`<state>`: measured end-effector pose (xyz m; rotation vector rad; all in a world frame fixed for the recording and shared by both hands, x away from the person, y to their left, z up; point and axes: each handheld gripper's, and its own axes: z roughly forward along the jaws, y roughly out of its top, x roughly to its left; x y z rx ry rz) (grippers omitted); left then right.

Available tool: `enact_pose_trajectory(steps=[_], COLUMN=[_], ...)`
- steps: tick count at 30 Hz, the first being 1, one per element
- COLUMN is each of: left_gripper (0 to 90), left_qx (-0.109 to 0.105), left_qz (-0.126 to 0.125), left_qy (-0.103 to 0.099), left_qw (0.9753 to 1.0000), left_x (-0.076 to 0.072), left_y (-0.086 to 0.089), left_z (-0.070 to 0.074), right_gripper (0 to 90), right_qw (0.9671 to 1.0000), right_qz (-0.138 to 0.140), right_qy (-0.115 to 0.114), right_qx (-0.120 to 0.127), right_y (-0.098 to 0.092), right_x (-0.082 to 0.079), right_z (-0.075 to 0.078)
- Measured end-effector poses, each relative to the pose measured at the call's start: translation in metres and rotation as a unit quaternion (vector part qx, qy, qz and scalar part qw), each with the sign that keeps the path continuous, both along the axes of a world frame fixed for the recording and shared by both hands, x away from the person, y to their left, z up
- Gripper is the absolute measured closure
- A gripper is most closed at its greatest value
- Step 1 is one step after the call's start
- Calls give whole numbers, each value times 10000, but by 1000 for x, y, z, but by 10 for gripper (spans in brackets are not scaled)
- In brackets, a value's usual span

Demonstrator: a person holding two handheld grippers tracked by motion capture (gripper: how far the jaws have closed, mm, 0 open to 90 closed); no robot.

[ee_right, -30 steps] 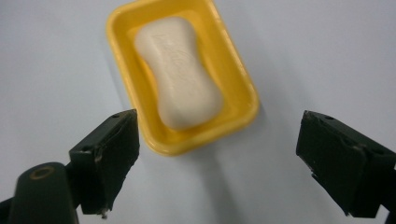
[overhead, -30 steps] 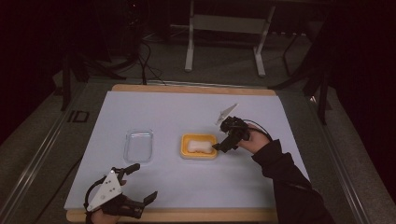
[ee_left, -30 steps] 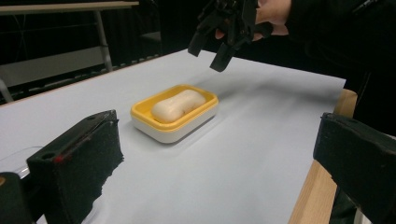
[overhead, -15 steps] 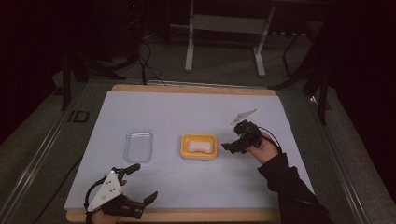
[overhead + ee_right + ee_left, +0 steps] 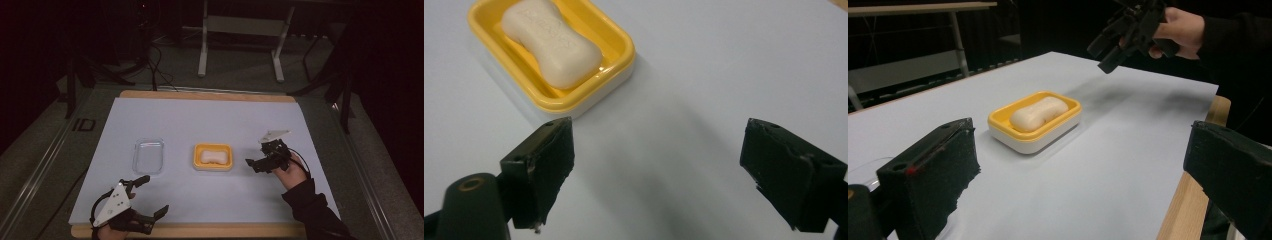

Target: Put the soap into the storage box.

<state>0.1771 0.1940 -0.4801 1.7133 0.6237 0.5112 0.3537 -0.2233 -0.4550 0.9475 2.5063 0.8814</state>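
A yellow soap dish (image 5: 226, 156) (image 5: 1066, 108) (image 5: 621, 44) sits mid-table with a white bar of soap (image 5: 212, 157) (image 5: 1038, 113) (image 5: 551, 43) lying in it. My right gripper (image 5: 255, 160) (image 5: 666, 165) hovers just right of the dish, open, with nothing between its jaws; it also appears in the left gripper view (image 5: 1128, 27), held in a hand. My left gripper (image 5: 152, 195) (image 5: 1083, 170) rests near the table's front left edge, open and empty, pointing toward the dish.
A clear plastic tray (image 5: 148, 156) lies left of the dish. The white table mat (image 5: 210, 120) has a wooden edge (image 5: 200, 231) along the front. Metal stand legs (image 5: 202, 50) rise beyond the far edge.
My right gripper has drawn back from the dish's right rim, to the right and toward the person. The soap stays in the dish. The left gripper has not moved.
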Motion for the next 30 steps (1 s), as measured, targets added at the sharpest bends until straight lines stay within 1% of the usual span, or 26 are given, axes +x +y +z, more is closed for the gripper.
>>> enact_pose_trajectory(steps=[2,3,4,7,8,9,12,13,15,16,17,18,19,21,23,25,27,30], left_gripper=[11,12,12,11,11,11,12,11,11,12,12,11,12,12,12,11,12,11], left_qx=[1,-6,-9,-13,-15,-17,-10,-13,-5,-1,-1,6,-2,6,5,9,8,-11], left_qz=[1,-4,-1,-5,-9,-9,8,11,5,5,4,-2,-4,-5,-11,-22,-39,-53], left_qy=[2,-2,-2,-12,-11,-13,-33,-40,-20,-22,-20,-16,-16,-13,-9,1,12,18], left_qw=[10000,10000,10000,10000,10000,10000,10000,10000,10000,10000,10000,10000,10000,10000,10000,10000,10000,10000], left_x=[0,0,0,0,-1,-1,-1,-1,-1,-1,-1,-1,-1,-1,0,0,0,0], left_y=[0,0,0,0,0,0,0,0,0,0,-1,-1,-1,-1,-1,-1,-1,-1], left_z=[0,0,0,0,1,1,1,1,1,1,1,1,1,1,1,1,1,1], right_gripper=[138,138,138,138,138,138,138,138,138,138,138,138,138,138,136,135,135,135], right_qw=[9999,9998,9997,9987,9981,9977,9966,9970,9966,9967,9969,9967,9960,9957,9945,9941,9919,9901], right_qz=[-99,-114,-139,-305,-368,-408,-481,-442,-506,-487,-497,-532,-566,-598,-647,-647,-697,-725], right_qy=[-95,-100,-155,-292,-341,-348,-407,-385,-481,-494,-458,-485,-577,-575,-676,-709,-939,-1110], right_qx=[72,107,142,273,352,425,527,503,430,416,401,378,377,422,466,502,486,471], right_y=[-2,-2,-3,-8,-10,-12,-18,-20,-22,-23,-24,-25,-27,-30,-33,-35,-39,-41], right_x=[-6,-8,-11,-18,-21,-23,-29,-30,-33,-35,-36,-38,-40,-44,-48,-50,-53,-53], right_z=[-2,-3,-4,-4,-4,-4,-3,-3,-4,-5,-6,-7,-8,-9,-10,-10,-9,-8])
